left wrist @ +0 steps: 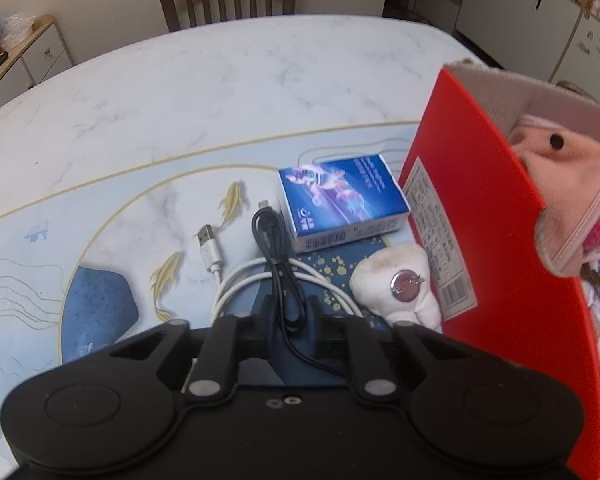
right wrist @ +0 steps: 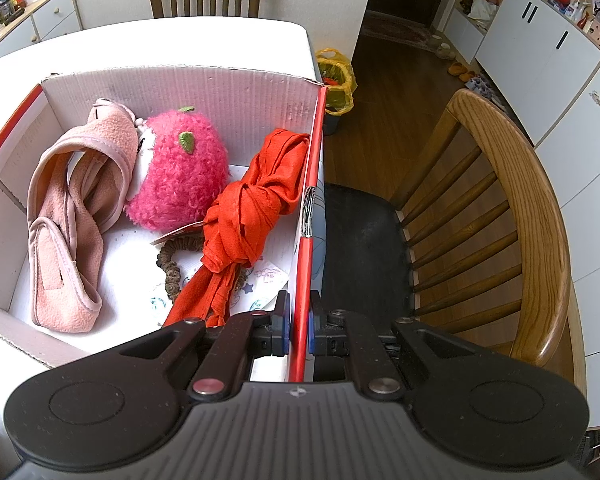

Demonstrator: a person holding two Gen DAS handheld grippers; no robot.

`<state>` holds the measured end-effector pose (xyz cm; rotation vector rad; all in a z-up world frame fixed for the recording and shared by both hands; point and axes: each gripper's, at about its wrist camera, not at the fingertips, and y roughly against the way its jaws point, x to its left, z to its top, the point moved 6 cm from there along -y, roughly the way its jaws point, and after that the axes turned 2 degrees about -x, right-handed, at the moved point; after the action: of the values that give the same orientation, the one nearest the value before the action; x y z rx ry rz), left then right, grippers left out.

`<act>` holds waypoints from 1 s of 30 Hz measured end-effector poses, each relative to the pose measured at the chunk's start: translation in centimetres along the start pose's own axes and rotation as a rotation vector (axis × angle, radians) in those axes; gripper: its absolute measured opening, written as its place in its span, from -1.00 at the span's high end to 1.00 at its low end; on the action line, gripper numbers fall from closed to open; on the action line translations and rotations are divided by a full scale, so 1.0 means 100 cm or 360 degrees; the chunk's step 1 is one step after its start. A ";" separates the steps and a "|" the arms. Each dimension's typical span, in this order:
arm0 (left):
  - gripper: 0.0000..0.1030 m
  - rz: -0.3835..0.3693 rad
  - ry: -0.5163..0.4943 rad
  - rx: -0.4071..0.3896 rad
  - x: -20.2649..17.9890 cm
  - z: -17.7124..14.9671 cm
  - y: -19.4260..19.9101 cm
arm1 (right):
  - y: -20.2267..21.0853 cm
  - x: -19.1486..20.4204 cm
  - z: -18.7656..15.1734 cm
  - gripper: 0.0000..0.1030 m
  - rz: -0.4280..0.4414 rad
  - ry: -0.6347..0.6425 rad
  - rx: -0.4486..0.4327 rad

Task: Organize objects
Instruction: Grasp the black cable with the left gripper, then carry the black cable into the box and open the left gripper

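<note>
Red box (right wrist: pixel 305 216) wall pinched by right gripper (right wrist: pixel 299 322) at table (left wrist: pixel 220 92) edge.

Two cables – one black (left wrist: pixel 274 248), one white (left wrist: pixel 236 280), one blue box (left wrist: pixel 340 196), one white plush tooth (left wrist: pixel 400 280), one red carton (left wrist: pixel 480 216) – inside it one pink plush (right wrist: pixel 180 168), one red cloth (right wrist: pixel 248 208), one pink fleece piece (right wrist: pixel 76 208), one brown scrunchie (right wrist: pixel 172 268)

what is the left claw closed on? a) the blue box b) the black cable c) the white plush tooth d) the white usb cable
b, the left claw is pinched on the black cable, whose bundle runs up between the fingers.
</note>
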<state>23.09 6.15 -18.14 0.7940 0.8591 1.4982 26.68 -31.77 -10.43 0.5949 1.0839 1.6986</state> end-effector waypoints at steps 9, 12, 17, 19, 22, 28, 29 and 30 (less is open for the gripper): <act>0.89 -0.0052 0.0081 -0.0054 0.006 0.000 0.030 | 0.000 0.000 0.001 0.85 0.0002 0.0001 -0.0002; 0.89 -0.0074 0.0106 -0.0091 0.007 0.001 0.044 | 0.000 0.000 0.001 0.85 0.0001 0.0001 -0.0002; 0.89 -0.0134 0.0105 -0.0144 -0.001 0.007 0.072 | 0.000 0.000 0.001 0.85 0.0000 0.0002 -0.0002; 0.89 -0.0201 0.0131 -0.0166 -0.006 0.011 0.084 | 0.000 0.000 0.001 0.85 0.0000 0.0002 -0.0003; 0.89 -0.0252 0.0096 -0.0228 -0.019 0.018 0.104 | 0.000 0.000 0.001 0.85 0.0001 0.0003 -0.0004; 0.89 -0.0375 0.0026 -0.0302 -0.050 0.032 0.128 | 0.001 0.001 0.002 0.85 0.0002 -0.0003 -0.0004; 0.89 -0.0389 0.0011 -0.0310 -0.056 0.034 0.130 | 0.001 0.001 0.002 0.85 0.0001 -0.0002 -0.0005; 0.89 -0.0403 -0.0007 -0.0318 -0.062 0.035 0.132 | 0.001 0.001 0.002 0.85 0.0002 -0.0002 -0.0005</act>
<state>20.13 -0.47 -5.04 0.5203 0.7622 1.3322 26.74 -31.57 -10.30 0.5946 1.0801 1.7002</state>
